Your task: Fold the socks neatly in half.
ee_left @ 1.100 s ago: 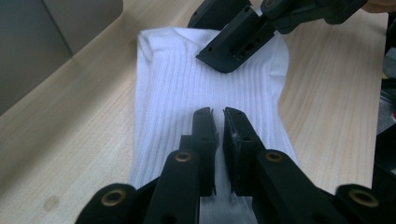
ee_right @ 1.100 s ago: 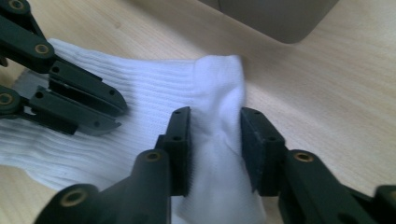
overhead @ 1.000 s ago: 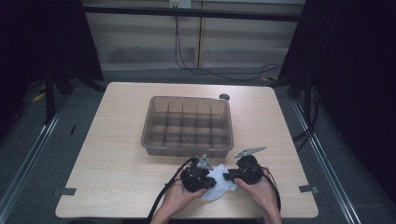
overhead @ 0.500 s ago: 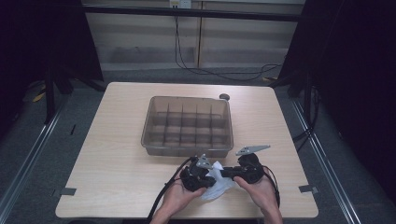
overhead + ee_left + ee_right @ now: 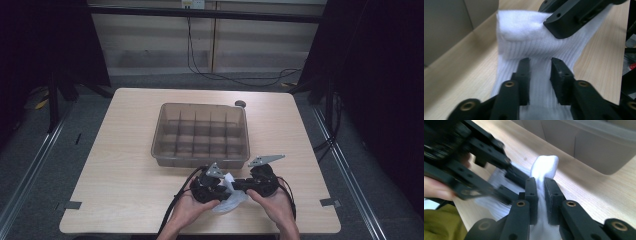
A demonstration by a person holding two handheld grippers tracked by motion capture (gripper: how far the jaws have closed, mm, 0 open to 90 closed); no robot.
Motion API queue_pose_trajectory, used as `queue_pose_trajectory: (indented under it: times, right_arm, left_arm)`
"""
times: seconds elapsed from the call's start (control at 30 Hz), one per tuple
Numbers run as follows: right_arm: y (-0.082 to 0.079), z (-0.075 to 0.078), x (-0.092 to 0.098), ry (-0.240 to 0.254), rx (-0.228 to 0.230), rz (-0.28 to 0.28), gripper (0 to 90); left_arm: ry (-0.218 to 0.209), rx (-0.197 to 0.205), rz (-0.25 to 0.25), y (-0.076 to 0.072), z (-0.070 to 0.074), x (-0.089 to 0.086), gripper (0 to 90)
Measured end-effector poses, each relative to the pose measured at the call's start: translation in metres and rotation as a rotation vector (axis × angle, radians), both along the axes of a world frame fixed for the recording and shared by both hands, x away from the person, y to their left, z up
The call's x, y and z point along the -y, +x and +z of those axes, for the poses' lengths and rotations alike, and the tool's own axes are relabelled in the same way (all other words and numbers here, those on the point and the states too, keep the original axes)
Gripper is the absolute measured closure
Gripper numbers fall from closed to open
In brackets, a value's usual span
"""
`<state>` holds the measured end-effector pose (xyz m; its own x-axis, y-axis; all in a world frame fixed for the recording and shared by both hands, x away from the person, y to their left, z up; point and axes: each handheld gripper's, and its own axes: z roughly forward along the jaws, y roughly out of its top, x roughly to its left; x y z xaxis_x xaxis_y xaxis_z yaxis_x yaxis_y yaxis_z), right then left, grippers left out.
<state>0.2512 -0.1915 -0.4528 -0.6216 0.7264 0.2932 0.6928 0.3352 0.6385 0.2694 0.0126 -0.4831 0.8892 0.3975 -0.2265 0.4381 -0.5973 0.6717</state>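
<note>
White sock (image 5: 231, 195) at 6 o'clock on table (image 5: 125, 165), just at 6 from the bin (image 5: 200, 132). Right gripper (image 5: 540, 185) pinching a fold of it tight. Left gripper (image 5: 540, 72) just been opening, spread over the sock, pads off it.

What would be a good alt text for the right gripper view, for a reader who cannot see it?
The right gripper pinches a fold of a white sock between its two black fingers, just above a light wooden table. The left gripper reaches in from the left, and a grey plastic bin stands behind.
</note>
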Motion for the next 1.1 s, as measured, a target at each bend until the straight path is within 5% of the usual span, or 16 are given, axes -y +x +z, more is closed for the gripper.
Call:
queue_pose_trajectory:
  times: [0.3, 0.43, 0.7, 0.83, 1.1]
  right_arm:
    - [0.0, 0.0, 0.003, -0.026, 0.0, -0.019, 82.0]
    - [0.002, 0.001, 0.005, -0.041, -0.004, -0.03, 82.0]
    - [0.001, 0.005, 0.015, -0.044, 0.012, -0.06, 82.0]
    - [-0.002, 0.009, 0.014, -0.036, 0.031, -0.043, 81.9]
    - [-0.006, 0.015, -0.002, -0.047, 0.05, 0.006, 81.7]
  left_arm:
    - [-0.039, 0.076, 0.04, -0.01, 0.028, -0.042, 62.9]
    - [0.001, 0.111, 0.005, -0.024, 0.027, -0.051, 68.6]
    - [-0.011, 0.069, -0.022, -0.028, 0.01, -0.047, 68.9]
    - [0.024, 0.065, -0.047, -0.027, 0.002, -0.036, 68.3]
    - [0.011, 0.049, -0.033, -0.022, -0.004, -0.03, 69.0]
